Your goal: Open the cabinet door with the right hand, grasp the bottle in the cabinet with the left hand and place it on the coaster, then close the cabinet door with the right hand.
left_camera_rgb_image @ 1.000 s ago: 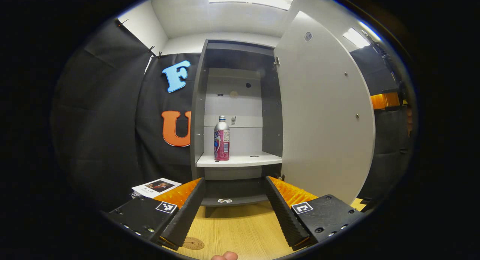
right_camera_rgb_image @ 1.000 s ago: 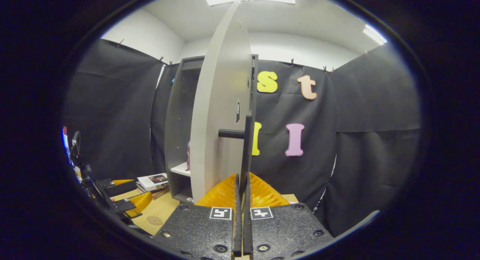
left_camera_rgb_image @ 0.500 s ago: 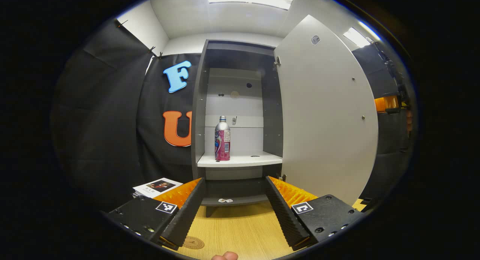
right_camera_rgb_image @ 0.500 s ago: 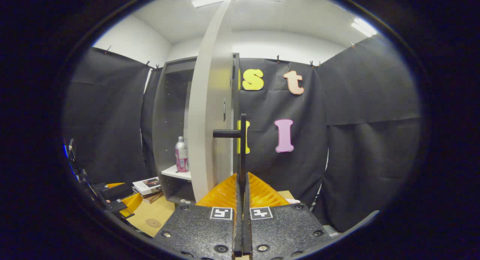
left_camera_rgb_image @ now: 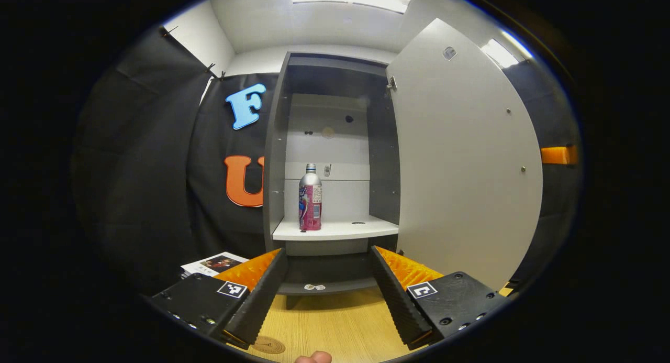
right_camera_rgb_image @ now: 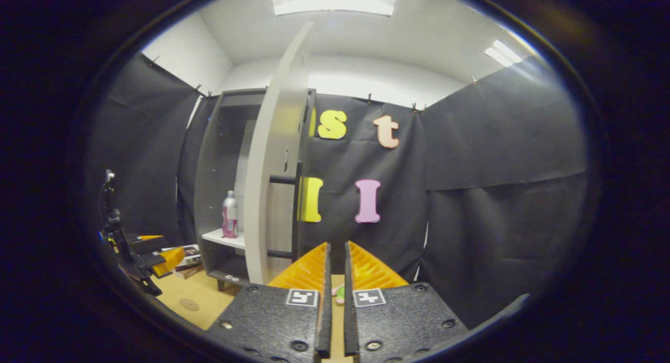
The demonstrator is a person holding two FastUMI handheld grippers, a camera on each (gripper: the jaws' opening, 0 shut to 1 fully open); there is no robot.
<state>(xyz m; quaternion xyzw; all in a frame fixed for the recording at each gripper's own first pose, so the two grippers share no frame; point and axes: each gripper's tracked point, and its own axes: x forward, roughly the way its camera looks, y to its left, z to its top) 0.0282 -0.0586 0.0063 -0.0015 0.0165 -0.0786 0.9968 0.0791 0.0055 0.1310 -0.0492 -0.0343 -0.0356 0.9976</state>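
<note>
At the bottom of the left gripper view, the left gripper [left_camera_rgb_image: 328, 287] is held level with its two fingers spread wide apart, nothing between them. A fingertip of the person's hand [left_camera_rgb_image: 313, 358] peeks in at the very bottom edge, centre. At the bottom of the right gripper view, the right gripper [right_camera_rgb_image: 335, 295] has its fingers nearly together, a narrow gap left between them, gripping nothing. At the lower left of that view, the left gripper [right_camera_rgb_image: 157, 253] appears again, farther off
</note>
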